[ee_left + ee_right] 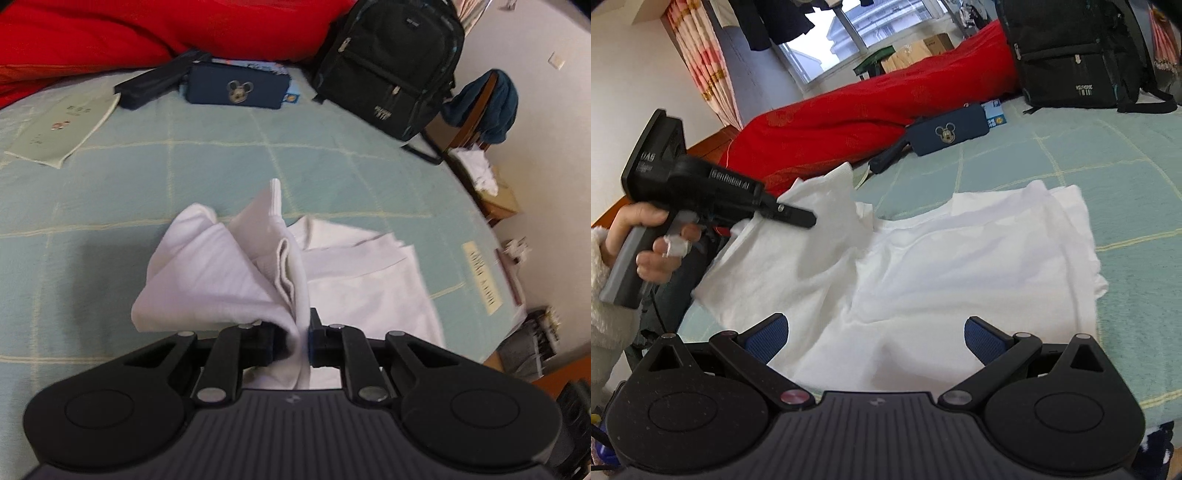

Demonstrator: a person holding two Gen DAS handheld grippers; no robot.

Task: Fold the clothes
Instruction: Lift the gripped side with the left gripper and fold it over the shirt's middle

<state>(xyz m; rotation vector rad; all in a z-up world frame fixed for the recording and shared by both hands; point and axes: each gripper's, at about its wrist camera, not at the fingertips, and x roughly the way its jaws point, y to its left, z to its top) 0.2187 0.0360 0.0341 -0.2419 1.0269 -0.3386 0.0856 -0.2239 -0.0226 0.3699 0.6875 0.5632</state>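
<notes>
While the bed carries a backpack at its far right, the white shirt lies near, its left side lifted, pinched in the left gripper, and the right gripper hangs spread above it.

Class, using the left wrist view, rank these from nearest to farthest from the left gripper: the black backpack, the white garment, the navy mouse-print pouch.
1. white garment: pinched in the left gripper, right at its fingertips.
2. navy mouse-print pouch: far across the bed, a little left of centre.
3. black backpack: upper right, by the bed's edge; roughly as far as the pouch, possibly farther.
</notes>
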